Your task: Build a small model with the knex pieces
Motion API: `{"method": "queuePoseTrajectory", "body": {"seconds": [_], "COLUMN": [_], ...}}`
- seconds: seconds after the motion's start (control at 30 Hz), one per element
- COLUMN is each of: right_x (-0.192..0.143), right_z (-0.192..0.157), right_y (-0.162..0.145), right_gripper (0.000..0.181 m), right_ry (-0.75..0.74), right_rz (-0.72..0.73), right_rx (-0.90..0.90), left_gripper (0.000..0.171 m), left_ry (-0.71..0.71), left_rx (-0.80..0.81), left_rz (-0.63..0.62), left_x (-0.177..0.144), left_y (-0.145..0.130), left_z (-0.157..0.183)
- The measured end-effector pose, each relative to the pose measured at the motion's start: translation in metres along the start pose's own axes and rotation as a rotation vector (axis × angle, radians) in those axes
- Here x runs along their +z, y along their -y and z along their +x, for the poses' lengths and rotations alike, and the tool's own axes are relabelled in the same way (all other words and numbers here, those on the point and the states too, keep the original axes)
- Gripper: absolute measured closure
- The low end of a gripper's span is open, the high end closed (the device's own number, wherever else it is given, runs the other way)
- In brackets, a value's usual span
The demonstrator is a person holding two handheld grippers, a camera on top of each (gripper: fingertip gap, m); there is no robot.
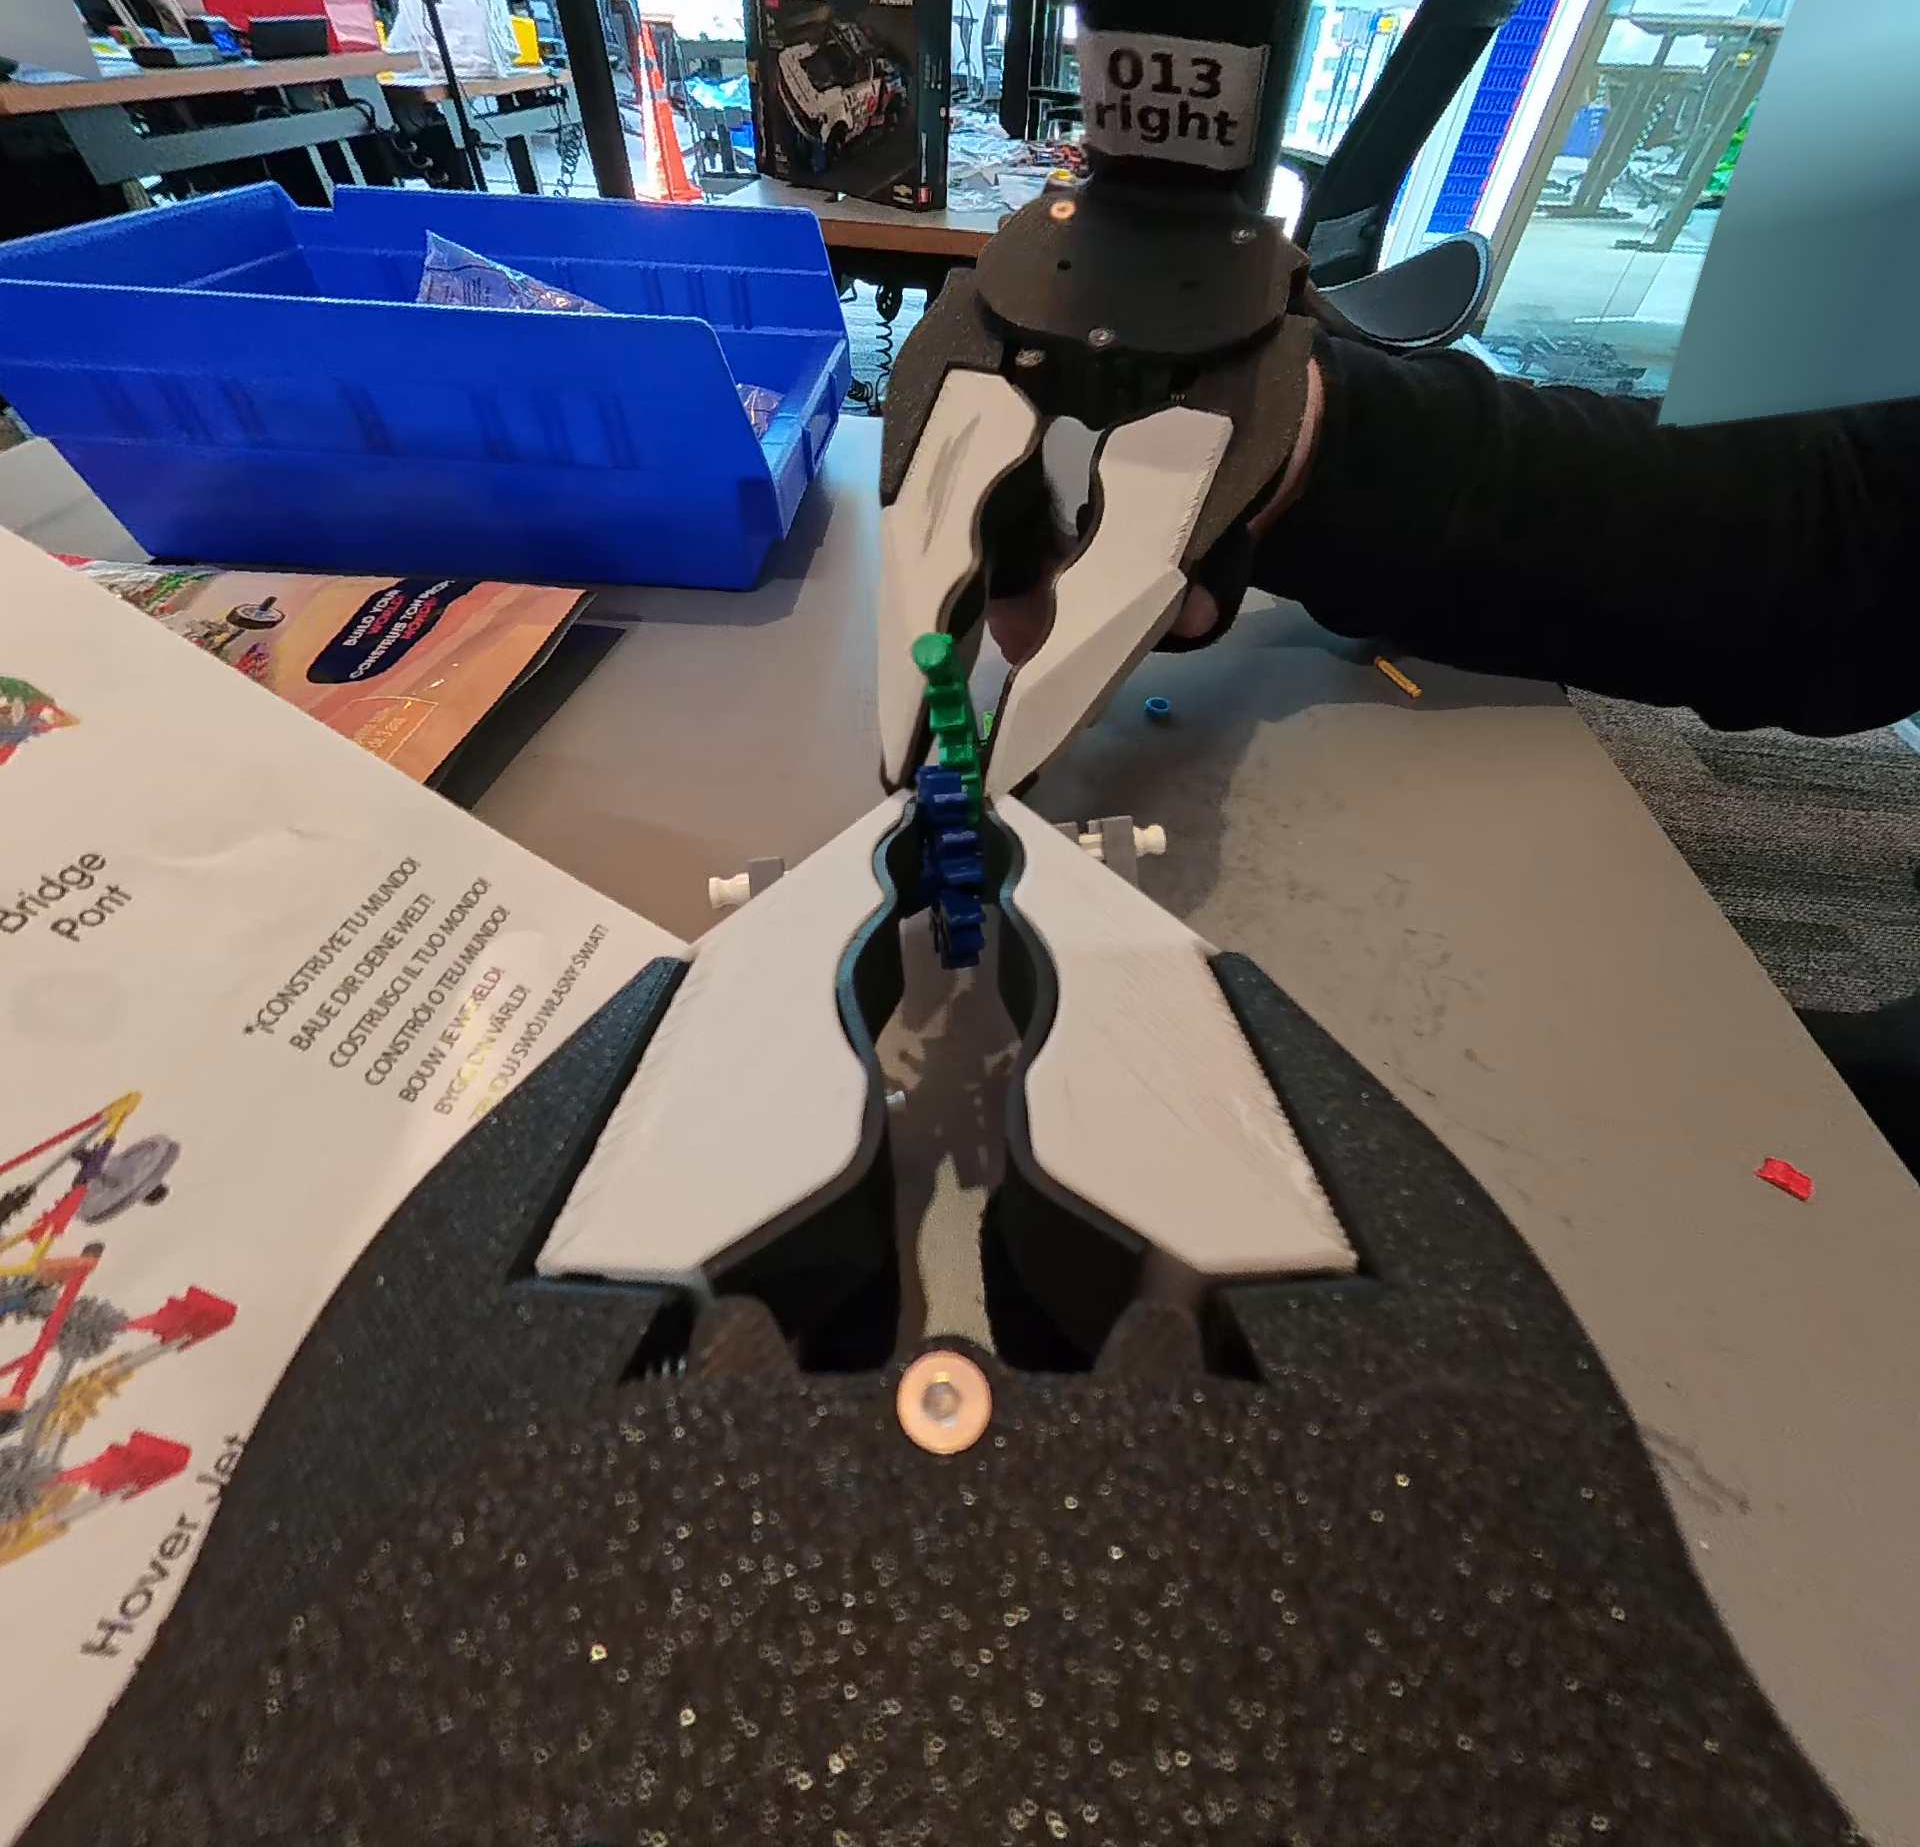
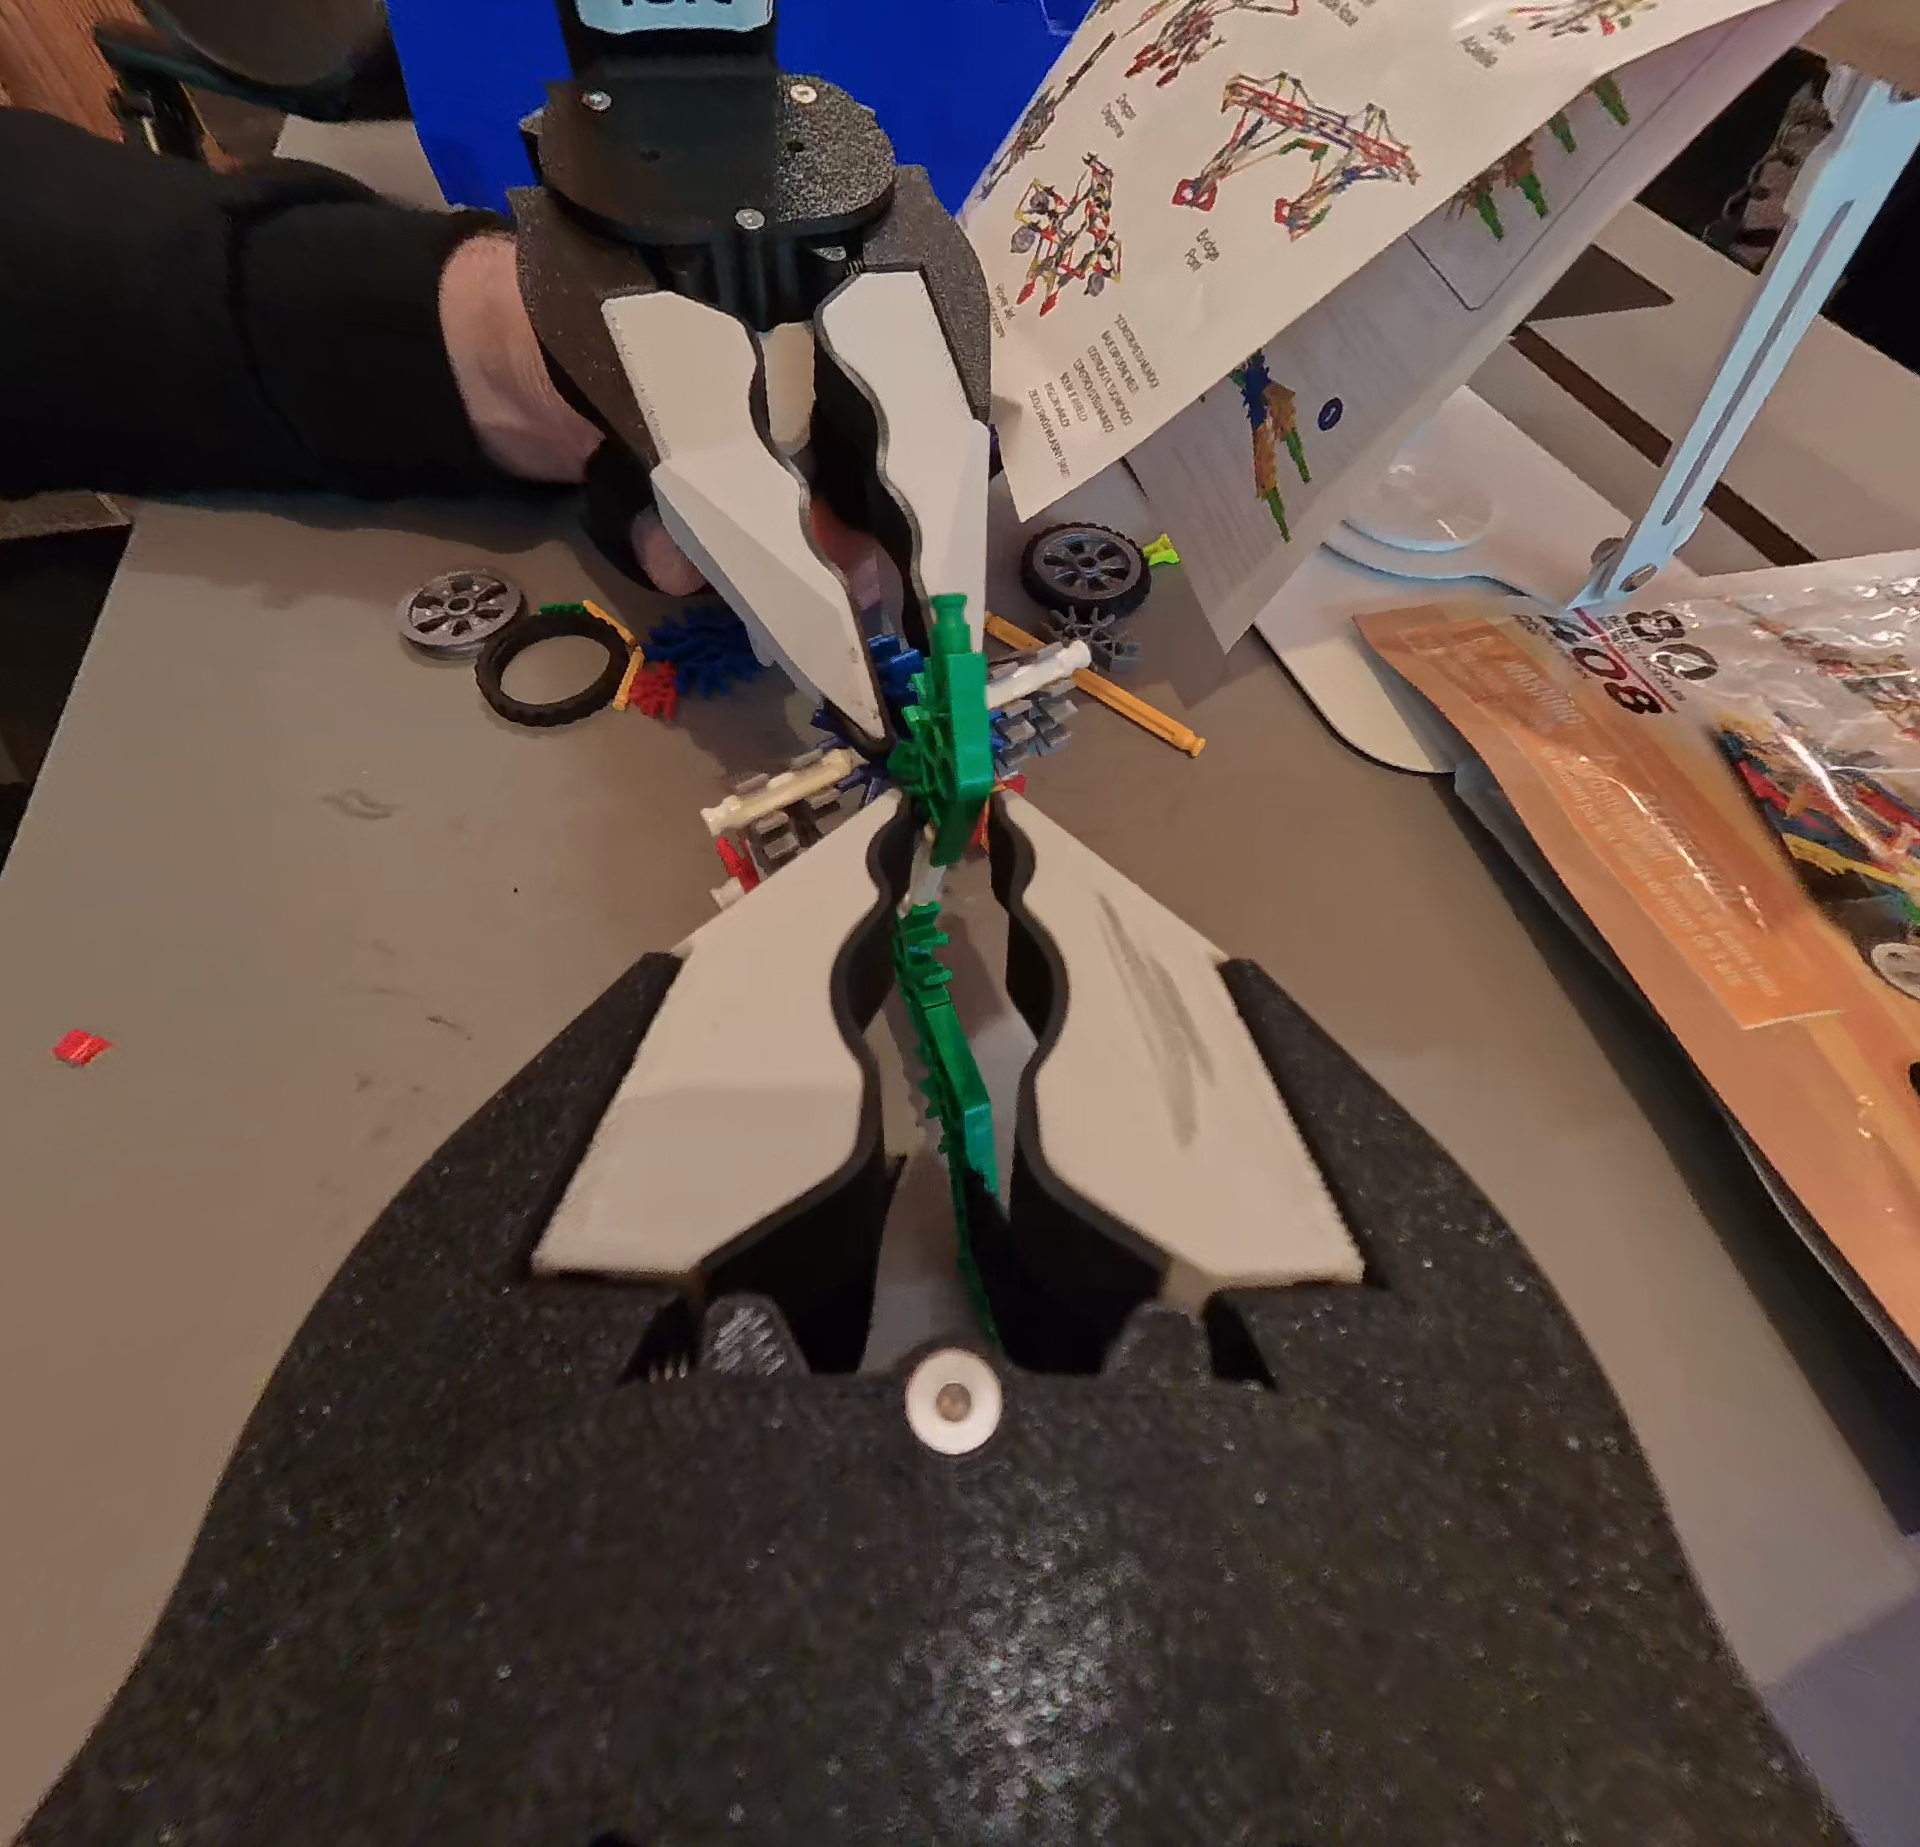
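My left gripper (image 1: 951,805) is shut on a blue toothed connector (image 1: 951,867), held upright above the grey table (image 1: 1403,966). My right gripper (image 1: 945,774) faces it tip to tip and is shut on a green toothed connector (image 1: 943,706) with a green rod end on top. The green and blue pieces touch edge to edge. In the right wrist view, my right gripper (image 2: 945,805) grips the green connector (image 2: 945,737), and a second green part (image 2: 951,1059) runs back between the jaws. The left gripper (image 2: 894,685) holds the blue piece (image 2: 883,654) against it.
A blue bin (image 1: 416,384) stands at the back left. An instruction sheet (image 1: 260,966) and a booklet (image 1: 416,644) lie on the left. Loose parts lie under the grippers: white rods in grey connectors (image 2: 769,795), a yellow rod (image 2: 1101,696), a wheel (image 2: 1086,566), a tyre (image 2: 556,670), a hub (image 2: 457,608). A parts bag (image 2: 1766,758) lies right. Less than 4 cm separates the two grippers' tips. From either gripper's tips it is about 15 cm to the wheel (image 2: 1086,566).
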State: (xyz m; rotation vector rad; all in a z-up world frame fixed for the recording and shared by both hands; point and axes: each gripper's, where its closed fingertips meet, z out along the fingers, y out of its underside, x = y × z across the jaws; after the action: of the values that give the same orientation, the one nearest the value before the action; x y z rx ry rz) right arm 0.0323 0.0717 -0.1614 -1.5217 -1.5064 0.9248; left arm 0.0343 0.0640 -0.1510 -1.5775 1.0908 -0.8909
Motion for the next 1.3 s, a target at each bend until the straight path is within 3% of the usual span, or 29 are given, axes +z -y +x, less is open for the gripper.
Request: {"method": "queuePoseTrajectory", "body": {"seconds": [0.2, 0.8, 1.3], "right_x": [-0.001, -0.020, -0.020], "right_z": [-0.001, 0.003, -0.002], "right_y": [0.001, 0.038, 0.036], "right_gripper": [0.173, 0.176, 0.176], "right_ry": [0.024, 0.094, 0.107], "right_rz": [0.014, 0.244, 0.220], "right_rx": [0.036, 0.192, 0.172], "left_gripper": [0.166, 0.167, 0.167], "left_ry": [0.025, -0.019, -0.021], "left_rx": [-0.016, -0.194, -0.196], "left_rz": [0.012, 0.254, 0.254], "left_x": [0.000, -0.011, -0.008], "left_y": [0.002, 0.039, 0.038], "left_z": [-0.004, -0.007, -0.006]}}
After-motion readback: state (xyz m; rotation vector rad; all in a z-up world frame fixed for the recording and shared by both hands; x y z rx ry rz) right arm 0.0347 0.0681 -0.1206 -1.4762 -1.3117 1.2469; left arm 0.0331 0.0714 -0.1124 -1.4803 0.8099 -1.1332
